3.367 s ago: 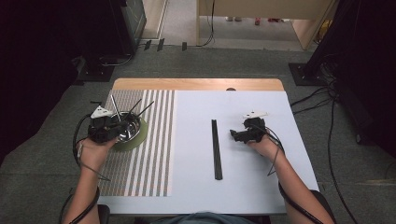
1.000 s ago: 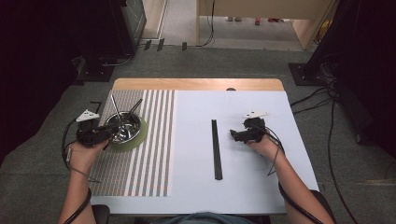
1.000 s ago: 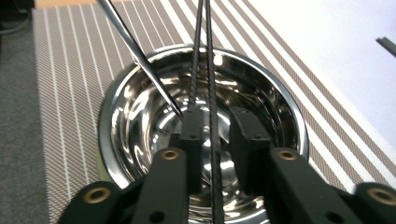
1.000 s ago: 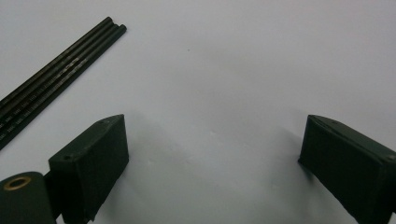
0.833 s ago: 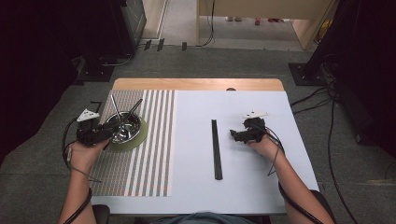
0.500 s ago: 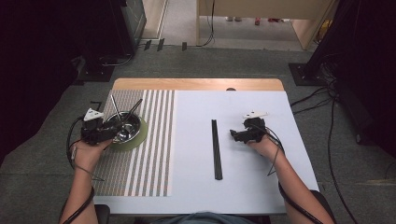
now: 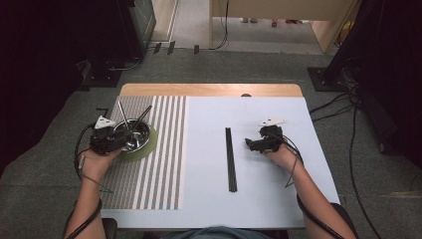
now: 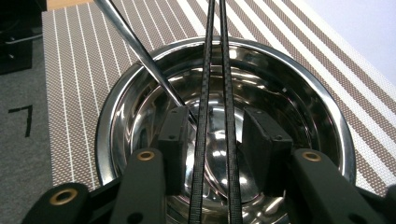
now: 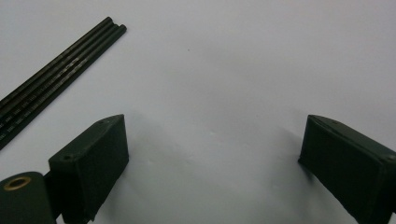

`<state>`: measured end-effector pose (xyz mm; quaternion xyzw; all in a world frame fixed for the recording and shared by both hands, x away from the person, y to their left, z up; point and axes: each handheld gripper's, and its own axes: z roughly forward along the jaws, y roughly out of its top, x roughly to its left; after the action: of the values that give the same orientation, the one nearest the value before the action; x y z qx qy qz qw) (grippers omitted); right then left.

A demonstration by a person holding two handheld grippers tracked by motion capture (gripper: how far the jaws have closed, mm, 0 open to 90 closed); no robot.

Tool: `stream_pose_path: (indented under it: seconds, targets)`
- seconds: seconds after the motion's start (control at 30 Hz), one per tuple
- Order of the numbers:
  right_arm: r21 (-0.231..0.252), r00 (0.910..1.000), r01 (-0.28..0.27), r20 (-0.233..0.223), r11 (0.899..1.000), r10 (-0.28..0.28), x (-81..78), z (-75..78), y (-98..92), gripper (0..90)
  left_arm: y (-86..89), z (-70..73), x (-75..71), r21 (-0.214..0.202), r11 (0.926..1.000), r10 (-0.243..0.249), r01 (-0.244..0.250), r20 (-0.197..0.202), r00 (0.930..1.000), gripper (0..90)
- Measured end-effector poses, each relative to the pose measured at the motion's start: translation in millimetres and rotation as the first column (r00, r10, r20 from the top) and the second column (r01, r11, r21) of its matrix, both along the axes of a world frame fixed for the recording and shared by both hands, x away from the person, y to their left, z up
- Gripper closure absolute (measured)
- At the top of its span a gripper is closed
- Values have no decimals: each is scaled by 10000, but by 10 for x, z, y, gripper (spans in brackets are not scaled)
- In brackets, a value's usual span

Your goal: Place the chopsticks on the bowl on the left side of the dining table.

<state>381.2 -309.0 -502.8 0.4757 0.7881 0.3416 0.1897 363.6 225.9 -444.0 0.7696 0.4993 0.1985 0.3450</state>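
Observation:
A shiny steel bowl [image 7: 133, 137] sits on a round green mat [image 7: 151, 145] on the striped placemat [image 7: 159, 164]. A pair of black chopsticks [image 8: 208, 56] and a silver utensil handle [image 8: 135, 46] lean in the bowl [image 8: 299, 88]. My left gripper [image 7: 112, 140] reaches into the bowl from its left side. In the left gripper view its jaws [image 8: 217, 116] flank the chopsticks and have just been closing, with a small gap at each pad. My right gripper [image 7: 251, 144] rests open on the white table, with nothing between its pads [image 9: 212, 140]. More black chopsticks [image 7: 230, 159] lie just left of it [image 9: 56, 65].
The white table top [image 7: 268, 199] ends in a wooden strip [image 7: 209, 89] at the far edge. Grey carpet surrounds the table, with cables [image 7: 343, 107] on the right and dark equipment [image 7: 124, 30] at the back left.
My left gripper has edged to the right, toward the bowl. The right gripper and the chopsticks on the table have stayed put.

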Motion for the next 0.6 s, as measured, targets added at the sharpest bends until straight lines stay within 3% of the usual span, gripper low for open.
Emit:
stream_pose_path:
  seconds: [0.6]
  targets:
    - [-2, 10000, -6, 1, 10000, 6, 0, 0, -1, 74, 2, -15, 8, 64, 9994, -334, 334, -97, 9994, 798]
